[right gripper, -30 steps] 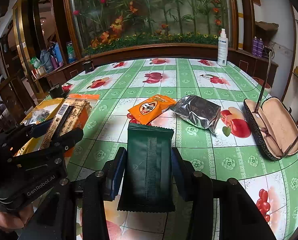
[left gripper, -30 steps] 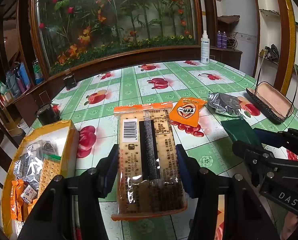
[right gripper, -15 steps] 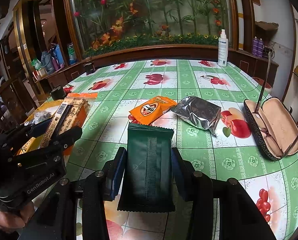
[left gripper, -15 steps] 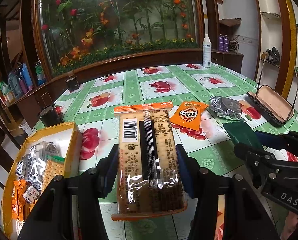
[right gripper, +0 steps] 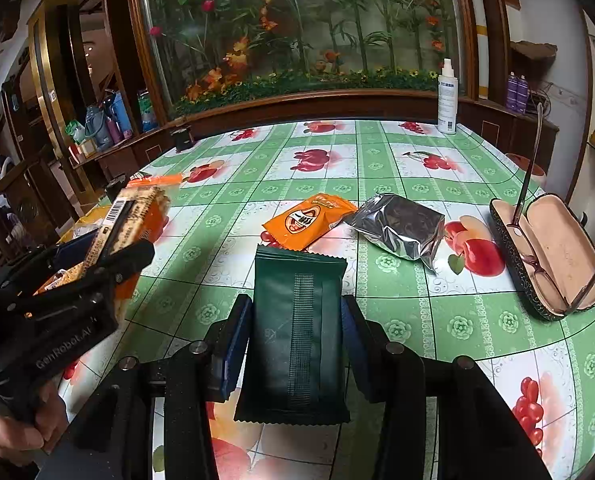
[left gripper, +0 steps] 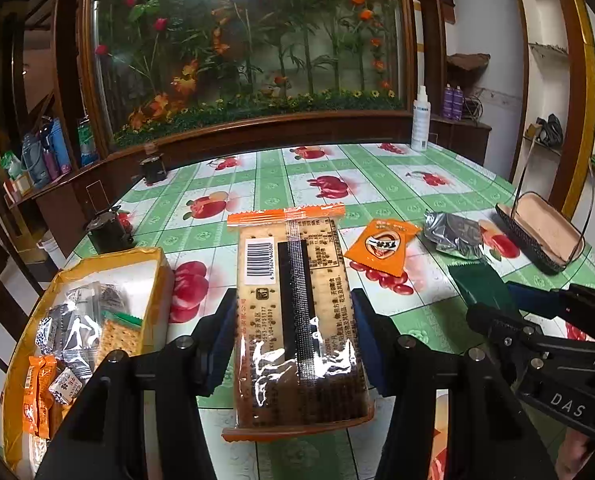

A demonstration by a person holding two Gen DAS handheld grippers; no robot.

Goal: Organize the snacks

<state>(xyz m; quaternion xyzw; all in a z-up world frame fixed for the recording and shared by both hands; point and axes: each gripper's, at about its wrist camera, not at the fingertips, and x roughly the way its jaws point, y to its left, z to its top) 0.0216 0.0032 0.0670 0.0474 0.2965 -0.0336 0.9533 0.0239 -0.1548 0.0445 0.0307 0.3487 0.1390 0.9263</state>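
My left gripper is shut on a long cracker pack with orange ends, held lengthwise above the table. From the right wrist view, the left gripper and its cracker pack hang at the left, over the table's edge. My right gripper is shut on a dark green pouch, held just above the tablecloth. A yellow box with several small snack packets stands at the left. An orange packet and a silver packet lie on the table ahead.
An open glasses case with glasses lies at the right edge. A white spray bottle stands at the far right corner. Two small dark objects sit along the left edge. A planter wall runs behind the table.
The left gripper has risen slightly with the cracker pack still in it. The right gripper and its green pouch have stayed put.
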